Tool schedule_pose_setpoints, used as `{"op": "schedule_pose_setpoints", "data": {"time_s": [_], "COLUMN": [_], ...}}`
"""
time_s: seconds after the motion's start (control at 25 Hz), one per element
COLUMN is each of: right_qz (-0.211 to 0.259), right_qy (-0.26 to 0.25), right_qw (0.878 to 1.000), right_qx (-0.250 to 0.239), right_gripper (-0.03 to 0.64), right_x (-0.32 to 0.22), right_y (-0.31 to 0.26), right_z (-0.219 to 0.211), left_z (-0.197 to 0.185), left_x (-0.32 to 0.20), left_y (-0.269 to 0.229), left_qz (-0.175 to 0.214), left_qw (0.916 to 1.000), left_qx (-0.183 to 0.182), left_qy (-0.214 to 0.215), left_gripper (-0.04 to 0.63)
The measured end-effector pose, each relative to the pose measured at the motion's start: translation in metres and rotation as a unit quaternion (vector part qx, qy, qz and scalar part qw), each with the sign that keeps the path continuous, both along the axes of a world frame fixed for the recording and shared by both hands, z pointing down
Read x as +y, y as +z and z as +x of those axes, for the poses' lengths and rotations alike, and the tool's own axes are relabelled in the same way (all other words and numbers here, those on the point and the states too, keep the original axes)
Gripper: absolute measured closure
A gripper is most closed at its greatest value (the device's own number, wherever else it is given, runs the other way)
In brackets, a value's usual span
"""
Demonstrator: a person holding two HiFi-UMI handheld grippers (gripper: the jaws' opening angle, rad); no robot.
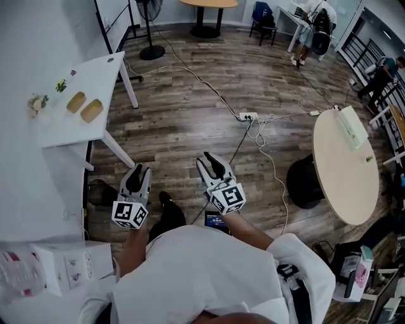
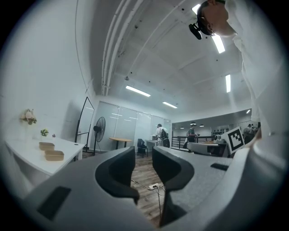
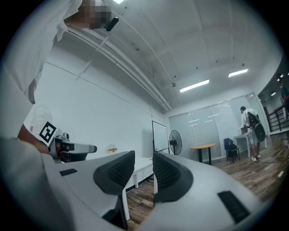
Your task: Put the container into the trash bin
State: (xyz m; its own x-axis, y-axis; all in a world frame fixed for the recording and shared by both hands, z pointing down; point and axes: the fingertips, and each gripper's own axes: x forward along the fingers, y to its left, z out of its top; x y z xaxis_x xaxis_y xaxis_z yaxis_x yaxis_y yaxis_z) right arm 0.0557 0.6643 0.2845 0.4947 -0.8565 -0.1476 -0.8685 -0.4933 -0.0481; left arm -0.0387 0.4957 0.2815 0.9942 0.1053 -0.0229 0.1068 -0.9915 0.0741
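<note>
Two shallow brown containers [image 1: 76,102] [image 1: 92,110] lie side by side on the white table [image 1: 95,73] at the upper left, well ahead of both grippers. In the left gripper view the containers [image 2: 46,145] [image 2: 54,155] show on that table [image 2: 22,158] at the left. My left gripper [image 1: 137,169] is held over the wood floor near the table's leg, open, with nothing between its jaws [image 2: 143,158]. My right gripper [image 1: 212,161] hangs beside it to the right, open and empty [image 3: 143,162]. A dark bin-like thing [image 1: 101,192] stands under the table's near end, partly hidden.
White cables and a power strip [image 1: 247,116] run across the floor ahead. A round beige table [image 1: 345,164] with a black base stands at the right. A floor fan [image 1: 150,12], another table and people are at the far end. White boxes [image 1: 57,266] sit at the lower left.
</note>
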Motion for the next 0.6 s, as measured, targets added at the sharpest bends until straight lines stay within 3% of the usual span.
{"op": "schedule_pose_setpoints", "data": {"time_s": [0.28,0.6], "right_qz": [-0.009,-0.005], "right_qy": [-0.009,-0.005], "right_qw": [1.000,1.000], "right_qx": [0.004,0.008], "right_gripper": [0.475,0.477], "right_x": [-0.072,-0.176], "right_y": [-0.001,-0.009], "right_z": [0.060,0.147], "left_z": [0.058,0.142], "left_x": [-0.071,-0.171], "left_y": [0.011,0.002], "left_qz": [-0.018,-0.004], "left_qw": [0.9998,1.0000], "left_qx": [-0.004,-0.005], "left_qy": [-0.009,0.003], "left_gripper": [0.476,0.476]}}
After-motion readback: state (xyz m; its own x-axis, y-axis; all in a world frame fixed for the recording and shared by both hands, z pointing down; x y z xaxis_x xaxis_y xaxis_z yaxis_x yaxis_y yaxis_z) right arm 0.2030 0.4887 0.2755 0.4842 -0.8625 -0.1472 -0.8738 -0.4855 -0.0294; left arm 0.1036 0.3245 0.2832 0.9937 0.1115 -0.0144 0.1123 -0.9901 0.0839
